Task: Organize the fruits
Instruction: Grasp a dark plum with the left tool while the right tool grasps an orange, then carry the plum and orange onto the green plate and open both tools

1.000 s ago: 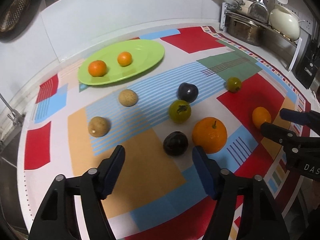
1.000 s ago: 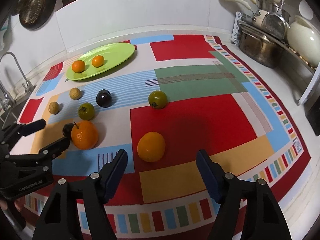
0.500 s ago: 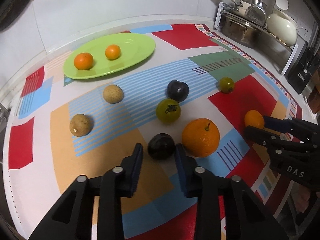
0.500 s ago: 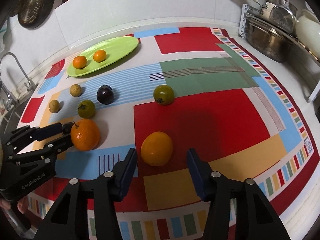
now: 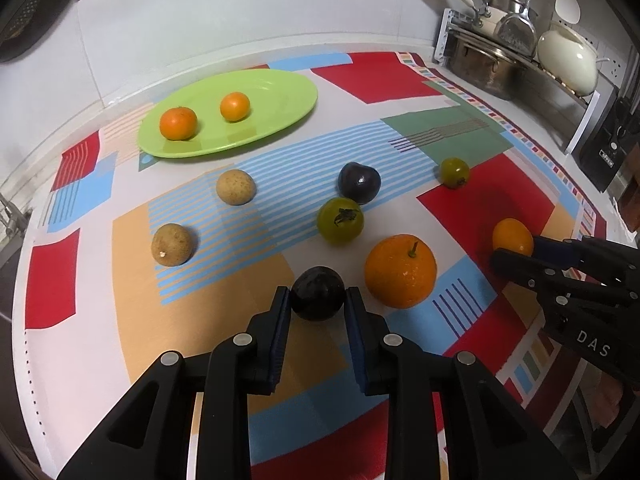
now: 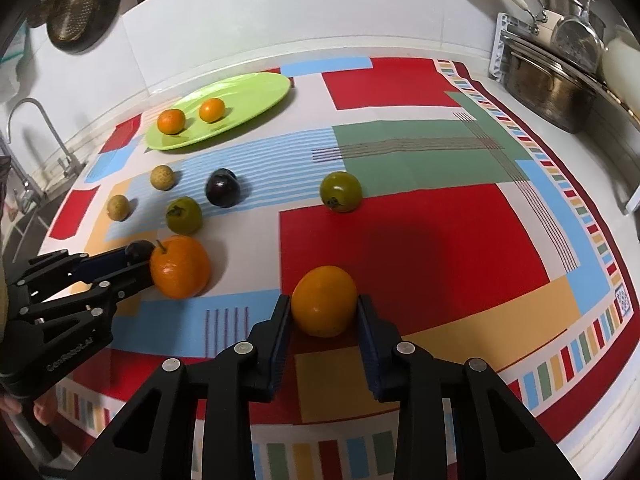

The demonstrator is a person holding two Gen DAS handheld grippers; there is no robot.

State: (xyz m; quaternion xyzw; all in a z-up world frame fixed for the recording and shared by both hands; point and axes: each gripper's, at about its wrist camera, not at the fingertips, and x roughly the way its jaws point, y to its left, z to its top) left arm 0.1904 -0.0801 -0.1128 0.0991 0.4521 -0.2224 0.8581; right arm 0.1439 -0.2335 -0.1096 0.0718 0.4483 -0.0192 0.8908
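Observation:
My left gripper [image 5: 316, 298] is shut on a dark plum [image 5: 317, 293] that rests on the patterned cloth. My right gripper [image 6: 323, 306] is shut on a small orange fruit [image 6: 324, 300], also on the cloth; it shows in the left wrist view [image 5: 512, 236]. A big orange with a stem [image 5: 400, 270] lies between the two grippers. A green plate [image 5: 272, 100] at the back left holds two small oranges [image 5: 178, 123] [image 5: 235, 106]. Loose on the cloth are two green fruits [image 5: 340, 220] [image 5: 454, 172], another dark plum [image 5: 359, 182] and two brown fruits [image 5: 235, 187] [image 5: 173, 244].
A dish rack with a steel pot [image 5: 480, 64] and a cream kettle [image 5: 566, 60] stands at the back right. A faucet [image 6: 36, 136] and sink edge are at the left. A white tiled wall bounds the back of the counter.
Both grippers moved forward and closed: the left onto the near dark plum, the right onto the small orange fruit. The fruits still rest on the cloth.

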